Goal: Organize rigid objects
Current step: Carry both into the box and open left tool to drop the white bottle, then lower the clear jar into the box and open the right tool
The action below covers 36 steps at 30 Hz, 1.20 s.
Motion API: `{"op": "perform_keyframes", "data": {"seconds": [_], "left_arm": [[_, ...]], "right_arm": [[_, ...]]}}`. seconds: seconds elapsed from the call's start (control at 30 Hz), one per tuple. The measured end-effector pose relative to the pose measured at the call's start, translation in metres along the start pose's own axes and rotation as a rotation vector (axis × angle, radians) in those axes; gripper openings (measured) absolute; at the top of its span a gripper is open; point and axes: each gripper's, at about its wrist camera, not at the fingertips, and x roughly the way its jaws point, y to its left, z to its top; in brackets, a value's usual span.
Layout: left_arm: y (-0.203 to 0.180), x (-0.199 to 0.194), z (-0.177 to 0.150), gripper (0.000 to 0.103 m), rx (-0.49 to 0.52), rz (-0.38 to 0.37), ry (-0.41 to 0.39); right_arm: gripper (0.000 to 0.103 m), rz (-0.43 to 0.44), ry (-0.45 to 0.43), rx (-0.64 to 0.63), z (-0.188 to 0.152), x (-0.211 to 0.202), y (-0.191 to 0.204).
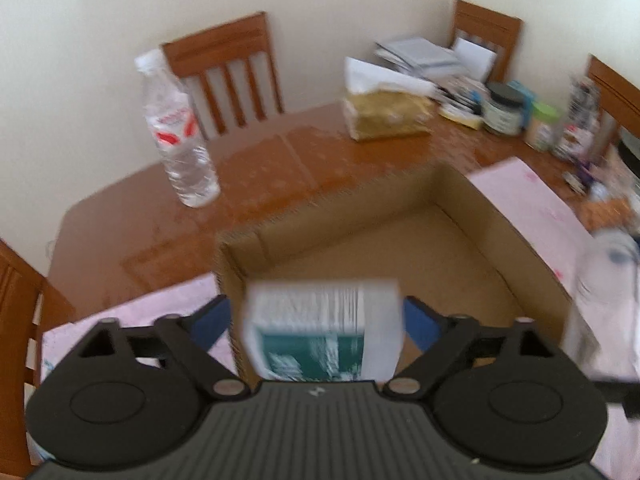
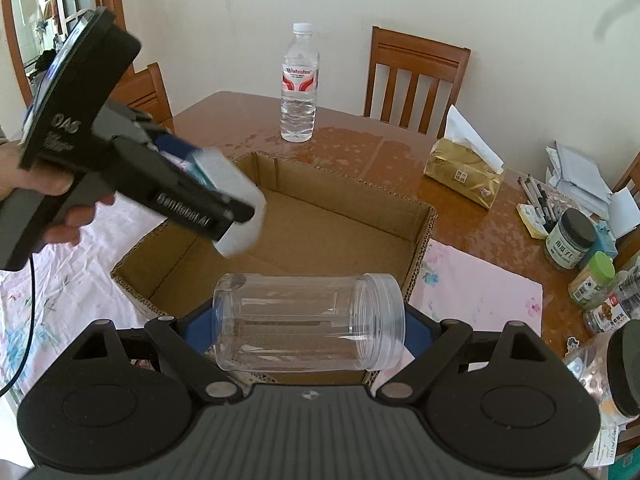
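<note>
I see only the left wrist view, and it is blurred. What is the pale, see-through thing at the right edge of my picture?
Observer: It is a clear plastic jar without a lid. It lies sideways between the jaws of the right gripper, above the near edge of the cardboard box.
Operator: Thank you. Is the water bottle closed? Its top is smeared for me.
Observer: Yes. The water bottle stands upright with its white cap on.
</note>
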Motion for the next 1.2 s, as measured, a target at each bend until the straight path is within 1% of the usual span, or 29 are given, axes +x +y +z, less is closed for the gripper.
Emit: {"op": "perform_keyframes", "data": {"seconds": [0.1,0.23,0.43,0.63,0.73,0.77,0.8,0.9,1.07,1.2], "left_arm": [[0.009,0.000,0.001,0.096,-0.043,0.009,-0.028],[0.016,-0.014,-0.007,0.096,-0.094,0.016,-0.066],[0.019,-0.047,-0.033,0.099,-0.126,0.036,-0.097],[0.023,-0.075,-0.067,0.100,-0.194,0.060,-0.095],[0.024,-0.087,-0.085,0.100,-0.220,0.078,-0.089],[0.023,-0.089,-0.090,0.100,-0.223,0.087,-0.089],[0.022,-0.092,-0.096,0.100,-0.223,0.100,-0.089],[0.019,-0.096,-0.109,0.100,-0.212,0.117,-0.070],[0.018,-0.099,-0.127,0.100,-0.222,0.126,-0.042],[0.013,-0.103,-0.137,0.100,-0.201,0.140,-0.035]], "right_arm": [[0.093,-0.004,0.005,0.008,0.004,0.008,-0.003],[0.093,-0.006,0.009,0.018,0.009,0.018,-0.006],[0.093,-0.015,0.020,0.020,0.019,0.033,-0.011],[0.093,-0.038,0.005,-0.002,0.039,0.047,-0.014],[0.093,-0.060,-0.011,-0.002,0.055,0.056,-0.016],[0.096,-0.074,-0.020,0.001,0.060,0.059,-0.017],[0.103,-0.095,-0.035,0.001,0.066,0.062,-0.018],[0.103,-0.110,-0.040,0.017,0.075,0.068,-0.019],[0.103,-0.118,-0.016,0.009,0.067,0.066,-0.008],[0.103,-0.122,0.005,0.017,0.048,0.060,0.002]]}}
